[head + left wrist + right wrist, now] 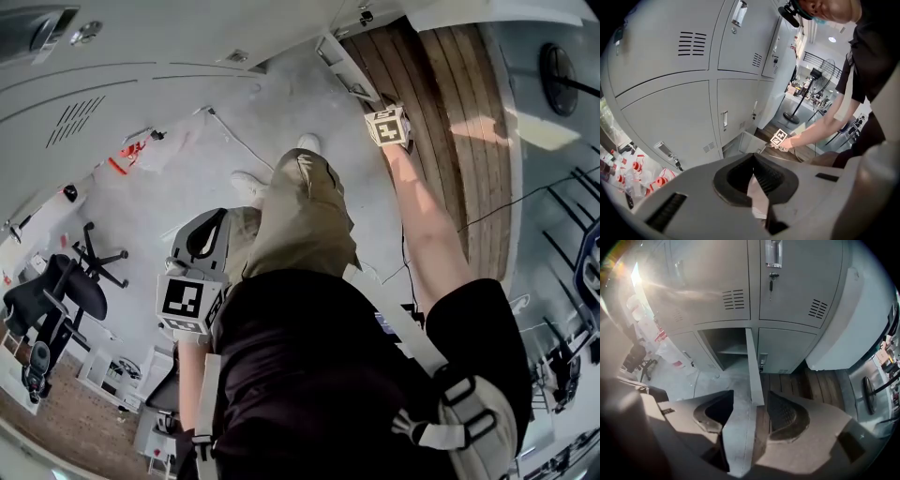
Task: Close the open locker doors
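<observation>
Now the right tool (751, 399), spread, frames the open locker door (752, 359), which next needs swinging shut; the left tool (753, 157) is pressed together.

1. Floor: a grey floor (272, 103) meets a strip of wood planks (450, 103) at the right of the head view.
2. Cable: 1 thin black cable (525, 199) crosses the planks.
3. Chair: 1 black office chair (66, 295) with a star base stands on the grey floor at the left.
4. Bags: clear plastic bags (658, 180) with red print lie on the grey floor, apart from the chair.
5. Fan: 1 pedestal fan (815, 75) stands upright on a round base.
6. White unit (839, 324): rounded corners, standing at the edge of the planks; its kind cannot be told.
7. Railing (820, 58): dark bars, in the background above the fan.
</observation>
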Demonstrator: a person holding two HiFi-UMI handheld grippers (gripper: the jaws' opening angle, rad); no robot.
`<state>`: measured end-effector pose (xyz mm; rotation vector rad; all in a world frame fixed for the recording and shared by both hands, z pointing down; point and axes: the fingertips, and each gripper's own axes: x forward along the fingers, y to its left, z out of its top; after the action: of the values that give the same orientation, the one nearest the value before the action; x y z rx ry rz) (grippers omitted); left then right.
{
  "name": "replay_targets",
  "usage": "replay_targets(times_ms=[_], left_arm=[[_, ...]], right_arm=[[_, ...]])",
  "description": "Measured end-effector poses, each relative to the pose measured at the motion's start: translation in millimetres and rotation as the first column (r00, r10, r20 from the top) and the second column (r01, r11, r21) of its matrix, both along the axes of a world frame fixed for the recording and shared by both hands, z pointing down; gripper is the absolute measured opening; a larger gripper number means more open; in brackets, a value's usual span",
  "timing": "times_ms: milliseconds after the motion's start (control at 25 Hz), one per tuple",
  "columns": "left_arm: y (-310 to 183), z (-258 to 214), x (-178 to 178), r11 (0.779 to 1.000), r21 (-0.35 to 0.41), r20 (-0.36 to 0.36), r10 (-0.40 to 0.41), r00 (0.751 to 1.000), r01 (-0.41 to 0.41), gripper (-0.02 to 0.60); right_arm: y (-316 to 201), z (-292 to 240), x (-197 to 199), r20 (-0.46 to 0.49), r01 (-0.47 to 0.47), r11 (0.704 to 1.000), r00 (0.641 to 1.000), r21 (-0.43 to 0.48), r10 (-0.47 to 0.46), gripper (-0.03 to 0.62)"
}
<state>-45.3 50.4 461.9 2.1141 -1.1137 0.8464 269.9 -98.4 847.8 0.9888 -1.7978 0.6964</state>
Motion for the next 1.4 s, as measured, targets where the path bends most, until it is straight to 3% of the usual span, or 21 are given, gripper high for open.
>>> replay_targets(times_ms=[600,880,1080,1400], left_arm=[[16,19,-21,0.996,-0.059,-0.004,-0.073,0.997,0.073,0.006],[17,22,-27,0.994,-0.065,-0.017,-0.090,0.996,0.089,0.006],[14,25,-33,0.993,-0.064,-0.017,-0.102,0.995,0.101,0.006],[10,27,-37,0.991,-0.068,-0.009,-0.116,0.993,0.115,0.006]], right_arm=[[11,19,-12,-0.010,0.017,0.999,1.000,-0.051,-0.018,0.222],[11,17,-15,-0.033,0.018,0.999,0.999,-0.033,-0.019,0.222],[-4,17,-2,-0.067,-0.032,1.000,0.997,-0.002,0.031,0.222],[-15,24,-7,-0.038,-0.071,0.995,0.997,-0.069,0.068,0.233]])
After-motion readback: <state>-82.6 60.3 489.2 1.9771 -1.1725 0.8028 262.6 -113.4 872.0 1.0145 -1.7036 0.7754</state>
